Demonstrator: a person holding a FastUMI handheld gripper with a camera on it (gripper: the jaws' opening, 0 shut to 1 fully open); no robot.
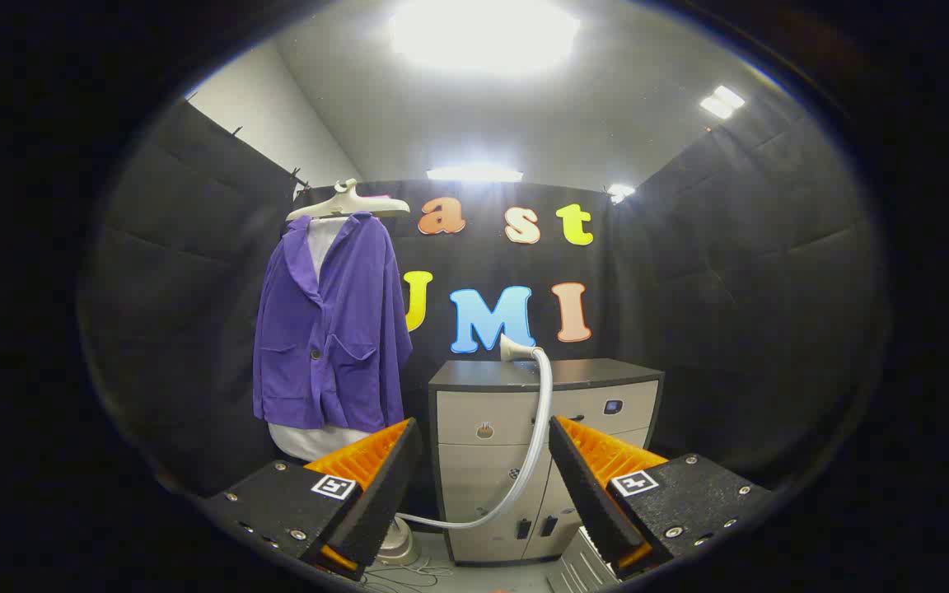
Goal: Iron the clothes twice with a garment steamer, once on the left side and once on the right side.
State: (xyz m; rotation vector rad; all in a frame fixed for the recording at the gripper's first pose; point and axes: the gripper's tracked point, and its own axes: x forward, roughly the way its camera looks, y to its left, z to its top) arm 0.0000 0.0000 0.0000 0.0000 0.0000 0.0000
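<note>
Gripper [483,486] spread wide, holding nothing.
A purple jacket [330,325] hangs on a hanger [348,206] beyond the left finger; the steamer head [514,348] rests on the cabinet [544,412] ahead, its hose [534,445] curving down between the fingers.

Overexposed rectangular white ceiling panels [483,33] produce glare overhead. Black cloth walls [738,280] remain dim. Fisheye distortion curves the edges; the centre is sharp.

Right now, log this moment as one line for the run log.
gripper: open, holding nothing | white steamer head: resting on grey cabinet, beyond the fingers | purple jacket: hanging on hanger, untouched | stage: steamer not yet grasped
</note>
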